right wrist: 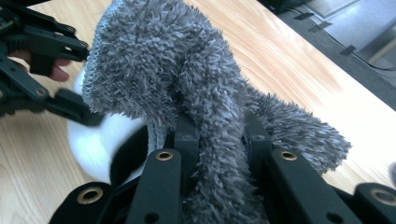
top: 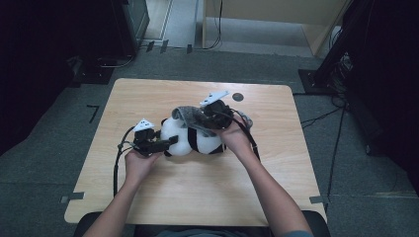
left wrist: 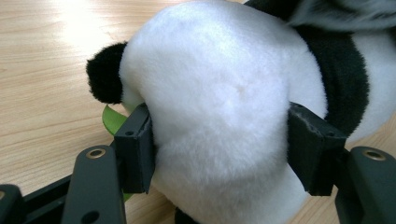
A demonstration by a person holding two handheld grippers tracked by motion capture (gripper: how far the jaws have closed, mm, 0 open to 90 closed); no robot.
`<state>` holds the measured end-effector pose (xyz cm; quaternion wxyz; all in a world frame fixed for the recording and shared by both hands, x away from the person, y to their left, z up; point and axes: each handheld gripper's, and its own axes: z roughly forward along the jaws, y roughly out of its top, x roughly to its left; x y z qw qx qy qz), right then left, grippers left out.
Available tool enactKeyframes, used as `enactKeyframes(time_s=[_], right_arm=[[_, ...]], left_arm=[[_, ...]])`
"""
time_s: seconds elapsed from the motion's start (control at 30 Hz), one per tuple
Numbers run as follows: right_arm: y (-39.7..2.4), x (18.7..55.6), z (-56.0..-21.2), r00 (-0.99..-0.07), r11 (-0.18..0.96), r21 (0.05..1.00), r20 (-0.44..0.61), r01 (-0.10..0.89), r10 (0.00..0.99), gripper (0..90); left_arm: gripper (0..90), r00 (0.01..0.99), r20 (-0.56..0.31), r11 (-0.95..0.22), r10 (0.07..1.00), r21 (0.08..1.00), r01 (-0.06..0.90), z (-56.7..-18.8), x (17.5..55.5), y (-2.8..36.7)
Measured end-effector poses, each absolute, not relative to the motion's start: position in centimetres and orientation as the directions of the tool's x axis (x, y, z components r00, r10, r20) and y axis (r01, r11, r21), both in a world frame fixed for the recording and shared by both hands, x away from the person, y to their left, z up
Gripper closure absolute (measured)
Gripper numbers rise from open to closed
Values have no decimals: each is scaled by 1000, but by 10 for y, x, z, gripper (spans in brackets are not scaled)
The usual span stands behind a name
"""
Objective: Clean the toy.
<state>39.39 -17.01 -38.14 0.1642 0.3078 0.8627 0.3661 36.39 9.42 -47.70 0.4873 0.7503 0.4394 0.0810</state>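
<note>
- A plush panda [top: 195, 138] lies on its side near the middle of the wooden tabletop [top: 148, 197]; white body, black band across its middle, black ear [left wrist: 105, 79] toward the left in the left gripper view
- The left gripper [top: 165, 144] comes in from the left in the high view, held in the person's left hand [top: 138, 163]; its jaws press into the white head of the panda from either side, the fur bulging between them; so it holds the panda, jaws set partway apart around the plush
- In the left gripper view the panda [left wrist: 224, 107] rests on the tabletop [left wrist: 42, 93]; a small green tag [left wrist: 113, 120] shows under it, just beside the left-hand jaw
- A grey fuzzy cloth [top: 190, 114] is draped over the top of the panda in the high view
- The right gripper [top: 213, 114], in the person's right hand [top: 237, 140], sits above the panda's far side; its jaws are pinched narrow on a fold of the grey fuzzy cloth [right wrist: 187, 84], which rises between them and flops over to both sides
- In the right gripper view the left gripper [right wrist: 88, 119] shows at the left edge against the panda [right wrist: 98, 144], with the tabletop [right wrist: 289, 70] behind
</note>
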Motion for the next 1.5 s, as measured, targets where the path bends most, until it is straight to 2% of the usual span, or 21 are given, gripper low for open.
enactKeyframes(time_s=[0.17,0.43,0.63,0.83,0.93,1.17,1.27,1.4,1.5], right_arm=[[-199,393,-380,-720,505,749,-53,430,692,742],[-225,388,-385,-694,420,779,25,465,720,745],[-253,387,-375,-636,361,812,16,459,771,746],[-275,385,-385,-576,314,816,29,486,817,736],[-273,384,-395,-588,308,810,55,500,807,737],[-251,382,-412,-622,366,794,20,486,783,736],[-252,380,-419,-626,352,806,29,476,779,737],[-259,380,-427,-623,302,810,97,503,776,734],[-261,378,-432,-624,304,812,93,499,776,733]], left_arm=[[332,611,-315,-136,727,805,577,-478,365,96],[341,623,-316,-147,716,804,576,-479,364,96],[339,622,-316,-144,716,806,575,-480,363,97],[338,619,-316,-144,719,804,577,-479,363,96],[337,618,-318,-141,719,803,579,-480,363,96],[334,612,-324,-135,721,802,582,-481,362,96],[332,612,-321,-134,723,804,579,-481,361,96],[327,614,-314,-138,724,806,575,-481,361,95],[325,615,-314,-138,724,807,575,-481,361,95]])
